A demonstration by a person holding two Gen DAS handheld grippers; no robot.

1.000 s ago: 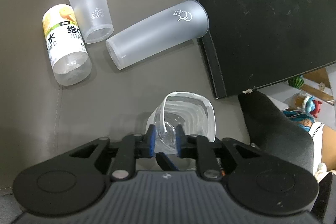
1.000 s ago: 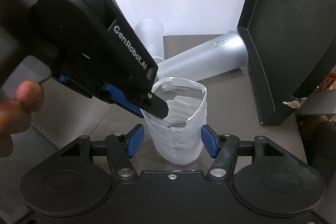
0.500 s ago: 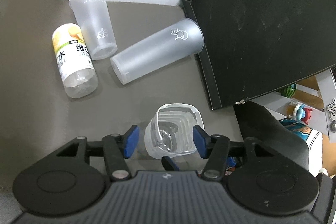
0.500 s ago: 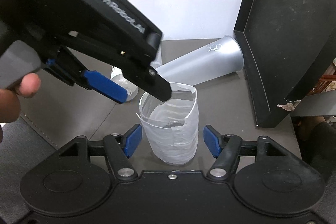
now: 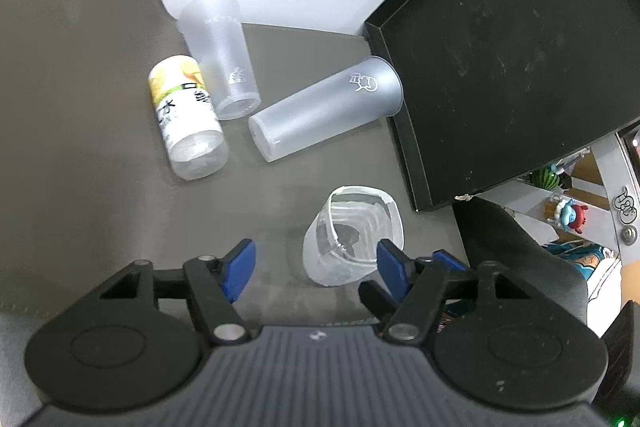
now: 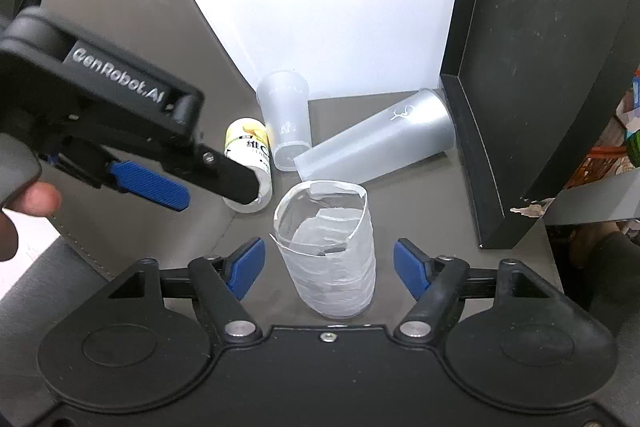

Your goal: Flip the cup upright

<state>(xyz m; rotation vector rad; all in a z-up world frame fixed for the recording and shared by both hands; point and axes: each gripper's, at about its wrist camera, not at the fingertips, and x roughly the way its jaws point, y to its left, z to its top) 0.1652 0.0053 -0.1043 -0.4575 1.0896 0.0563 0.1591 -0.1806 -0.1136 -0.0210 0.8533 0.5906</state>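
On a grey worktop (image 6: 420, 203) beside a black tray (image 6: 532, 67), the crumpled clear cup (image 6: 332, 255) stands upright and empty between the right gripper (image 6: 328, 261)'s spread fingers, the left gripper (image 5: 312, 261) likewise spread, two frosted cups (image 5: 324, 117) lying behind.

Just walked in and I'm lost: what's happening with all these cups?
A person holds two grippers over a grey table. The crumpled clear cup stands upright, mouth up, between the open right gripper; the left gripper is open too, holding nothing. Behind it, two frosted cups and a labelled bottle lie on their sides beside a black tray.
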